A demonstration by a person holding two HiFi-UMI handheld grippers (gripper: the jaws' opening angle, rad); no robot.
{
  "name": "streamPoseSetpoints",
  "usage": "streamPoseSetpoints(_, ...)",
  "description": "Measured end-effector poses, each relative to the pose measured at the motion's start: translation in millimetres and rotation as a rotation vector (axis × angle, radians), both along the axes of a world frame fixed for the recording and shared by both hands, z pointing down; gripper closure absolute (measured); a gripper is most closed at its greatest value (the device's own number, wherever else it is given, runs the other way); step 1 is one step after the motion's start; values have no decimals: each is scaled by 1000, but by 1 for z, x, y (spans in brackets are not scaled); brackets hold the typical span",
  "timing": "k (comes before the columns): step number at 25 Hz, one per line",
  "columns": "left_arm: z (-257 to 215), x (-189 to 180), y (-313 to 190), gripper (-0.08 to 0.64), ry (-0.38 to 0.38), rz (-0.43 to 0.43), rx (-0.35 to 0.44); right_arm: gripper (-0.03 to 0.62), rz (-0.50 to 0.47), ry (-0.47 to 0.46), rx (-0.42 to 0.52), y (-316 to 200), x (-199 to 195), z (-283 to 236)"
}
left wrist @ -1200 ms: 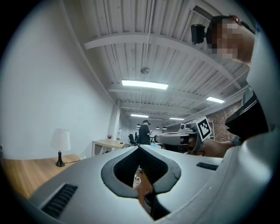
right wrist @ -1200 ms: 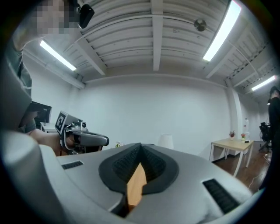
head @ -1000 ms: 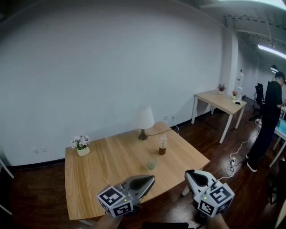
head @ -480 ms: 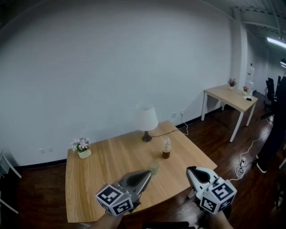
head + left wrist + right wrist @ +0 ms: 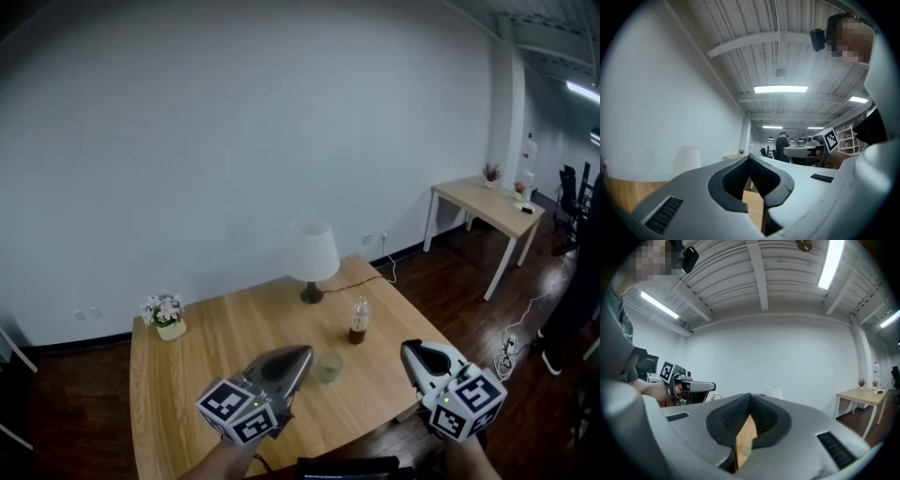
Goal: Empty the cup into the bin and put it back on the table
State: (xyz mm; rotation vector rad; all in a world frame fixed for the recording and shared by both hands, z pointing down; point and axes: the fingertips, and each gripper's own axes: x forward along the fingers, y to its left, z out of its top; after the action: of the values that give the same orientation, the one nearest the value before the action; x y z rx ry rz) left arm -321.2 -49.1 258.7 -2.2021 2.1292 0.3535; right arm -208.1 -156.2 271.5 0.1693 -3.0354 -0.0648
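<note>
Left gripper (image 5: 305, 353) nearer clear cup (image 5: 329, 367), wooden table (image 5: 211, 337)

The wooden table (image 5: 211, 342) carries a clear cup (image 5: 328, 367) just to the right of the left gripper's (image 5: 302, 356) fingertips and to the left of the right gripper's (image 5: 411, 350), roughly between the two. A bottle (image 5: 358, 322) stands just beyond the cup, past both sets of fingertips, with a white lamp (image 5: 310, 261) farther off behind it and its cord (image 5: 364, 277) running toward the table's right edge. A flowerpot (image 5: 166, 317) sits well to the left of the left fingertips, near the far left corner.
</note>
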Motion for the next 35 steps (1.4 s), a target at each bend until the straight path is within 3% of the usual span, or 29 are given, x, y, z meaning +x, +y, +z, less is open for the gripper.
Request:
streamPoseSetpoints(8,23,-54,-14,568,50,-66,-51,592,-1,22,-8,-22,-53,10)
streamPoseSetpoints(15,30,-71,-33,568,54,-101,-72,592,-13,24,-20,-56,-78,13)
streamPoseSetpoints(26,31,-81,-69,568,73,-225,-84,592,-117,17,-42,-111,-100,13)
streamPoseSetpoints(35,43,-93,-69,568,85,-329,-93,592,-255,42,-59,-112,-126,27)
